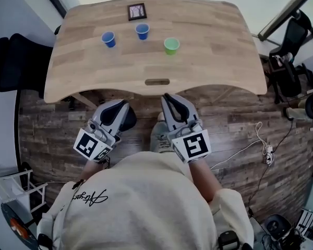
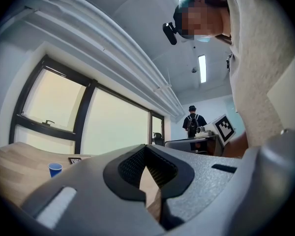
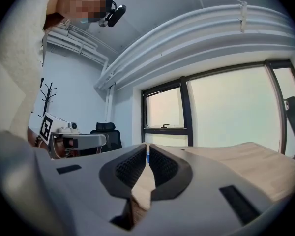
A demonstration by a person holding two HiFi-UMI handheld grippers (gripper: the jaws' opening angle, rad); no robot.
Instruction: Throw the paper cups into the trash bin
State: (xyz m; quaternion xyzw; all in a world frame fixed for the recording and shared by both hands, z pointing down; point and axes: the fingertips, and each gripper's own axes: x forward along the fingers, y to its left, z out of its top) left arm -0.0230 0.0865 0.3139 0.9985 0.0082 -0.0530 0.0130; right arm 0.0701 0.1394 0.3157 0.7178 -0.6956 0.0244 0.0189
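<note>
Wood table (image 1: 214, 46) in the upper half of the frame is carrying all three paper cups: a blue cup (image 1: 108, 39) at left, a second blue cup (image 1: 142, 31) beside it and a green cup (image 1: 171, 46) further right. I am holding my left tongs (image 1: 120, 105) and right tongs (image 1: 170, 99) clenched on nothing, just below the table's near edge. Nothing is binned yet, I judge, and no trash bin is showing.
</note>
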